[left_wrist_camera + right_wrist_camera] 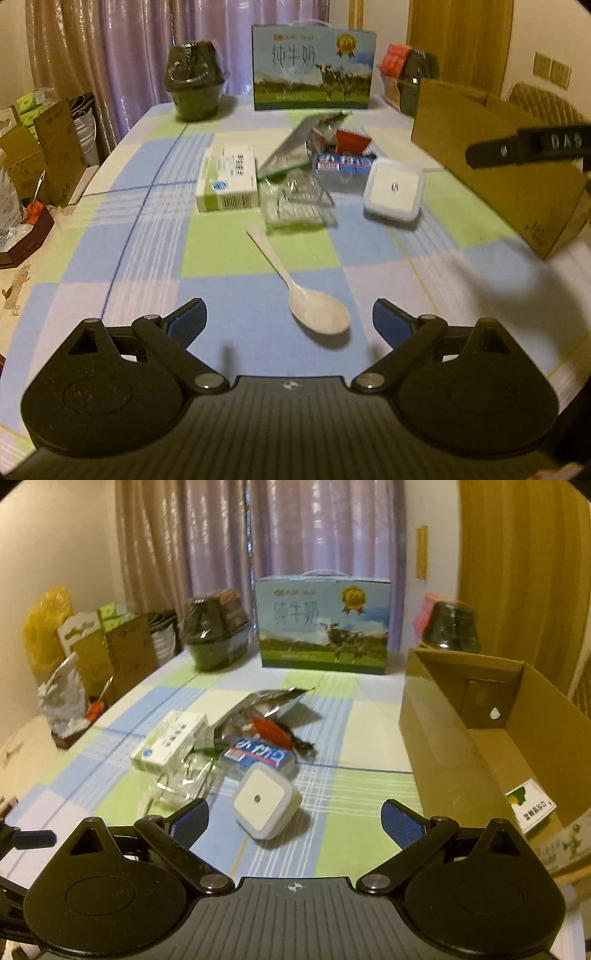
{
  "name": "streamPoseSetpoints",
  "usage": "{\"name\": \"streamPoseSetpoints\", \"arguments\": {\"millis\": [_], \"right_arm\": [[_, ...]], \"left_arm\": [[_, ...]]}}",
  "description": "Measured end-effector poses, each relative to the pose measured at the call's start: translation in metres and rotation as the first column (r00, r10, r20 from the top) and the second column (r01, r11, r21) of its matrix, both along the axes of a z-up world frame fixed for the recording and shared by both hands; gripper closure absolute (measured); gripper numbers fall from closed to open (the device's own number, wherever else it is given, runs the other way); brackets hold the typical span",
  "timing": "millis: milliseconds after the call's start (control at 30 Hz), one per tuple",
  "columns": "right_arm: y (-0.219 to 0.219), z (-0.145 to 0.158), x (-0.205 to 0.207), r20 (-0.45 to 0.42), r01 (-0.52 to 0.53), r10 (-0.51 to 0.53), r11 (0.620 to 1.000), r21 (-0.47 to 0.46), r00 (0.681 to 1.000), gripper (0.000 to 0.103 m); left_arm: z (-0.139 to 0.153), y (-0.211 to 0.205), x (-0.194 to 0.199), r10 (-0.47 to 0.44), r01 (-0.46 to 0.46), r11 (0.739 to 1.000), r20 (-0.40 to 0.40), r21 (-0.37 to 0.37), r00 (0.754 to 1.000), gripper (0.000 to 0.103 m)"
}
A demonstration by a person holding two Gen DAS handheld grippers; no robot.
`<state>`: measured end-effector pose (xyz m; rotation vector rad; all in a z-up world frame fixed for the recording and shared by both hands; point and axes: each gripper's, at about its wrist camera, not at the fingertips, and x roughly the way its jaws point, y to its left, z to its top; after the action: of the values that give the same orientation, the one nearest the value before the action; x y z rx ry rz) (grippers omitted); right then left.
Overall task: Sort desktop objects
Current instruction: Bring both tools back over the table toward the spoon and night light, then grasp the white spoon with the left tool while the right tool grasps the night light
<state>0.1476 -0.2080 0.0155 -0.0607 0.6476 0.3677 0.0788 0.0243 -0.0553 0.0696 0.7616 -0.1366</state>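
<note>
I held both grippers released over the tabletop [258, 258], left gripper [289, 321] framing the white spoon [317, 314] (lower centre), right gripper [294, 819] framing the square night light [264, 801].

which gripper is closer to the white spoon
Left. The left gripper is open with the white spoon bowl lying between its fingers. The right gripper is open over by the square night light.

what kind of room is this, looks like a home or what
Most likely a home dining or living room: a table under a blue-green checked tablecloth, purple curtains behind it, and a boxed carton of milk at its back.
</note>
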Motion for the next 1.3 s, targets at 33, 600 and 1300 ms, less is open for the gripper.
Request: {"name": "streamPoseSetpoints", "arguments": {"millis": [33, 600, 1300], "right_arm": [[0.001, -0.001, 0.001, -0.002, -0.010, 0.010, 1.000, -0.001, 1.000, 0.005], [0.005, -0.010, 0.014, -0.037, -0.065, 0.063, 0.997, -0.039, 0.997, 0.006], [0.017, -0.011, 0.012, -0.046, -0.094, 0.092, 0.994, -0.052, 0.995, 0.006]], "left_arm": [[-0.003, -0.002, 0.002, 0.001, -0.001, 1.000, -0.002, 0.006, 1.000, 0.010], [-0.029, -0.026, 0.020, 0.068, -0.067, 0.997, -0.039, 0.024, 0.997, 0.044], [-0.027, -0.013, 0.023, 0.160, -0.164, 0.984, -0.058, -0.072, 0.985, 0.063]]}}
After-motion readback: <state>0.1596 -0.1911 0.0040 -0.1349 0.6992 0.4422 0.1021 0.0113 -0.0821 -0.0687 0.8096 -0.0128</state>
